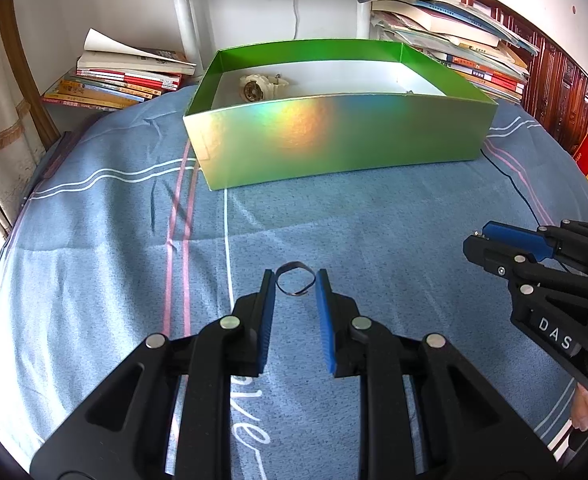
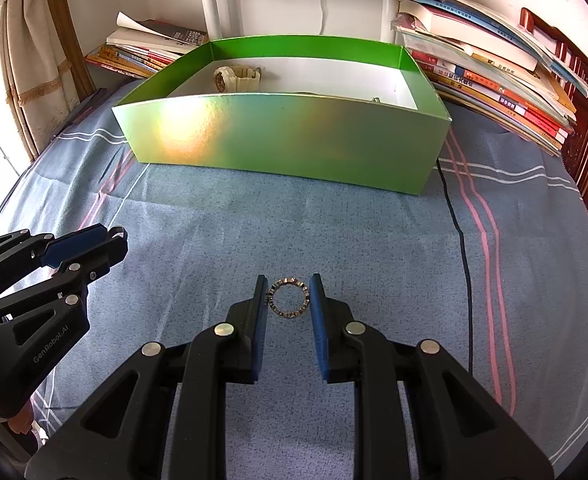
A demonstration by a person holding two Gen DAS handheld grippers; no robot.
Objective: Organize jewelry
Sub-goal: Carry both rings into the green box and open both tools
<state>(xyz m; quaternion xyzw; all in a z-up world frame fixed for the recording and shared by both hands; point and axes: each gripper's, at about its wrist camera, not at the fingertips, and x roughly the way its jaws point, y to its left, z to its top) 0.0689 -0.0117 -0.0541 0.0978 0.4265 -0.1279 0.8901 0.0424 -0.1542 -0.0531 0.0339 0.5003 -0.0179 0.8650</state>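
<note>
A shiny green box stands on the blue bedspread, also in the right wrist view. A cream watch lies inside at its far left, also seen from the right. My left gripper is closed on a thin dark ring, its pads touching both sides. My right gripper is closed on a beaded ring, held just above the cloth. Each gripper shows in the other's view: the right one and the left one.
Stacks of books lie behind the box at left and right. A black cable runs across the bedspread right of the box. White desk legs stand behind. A curtain hangs at far left.
</note>
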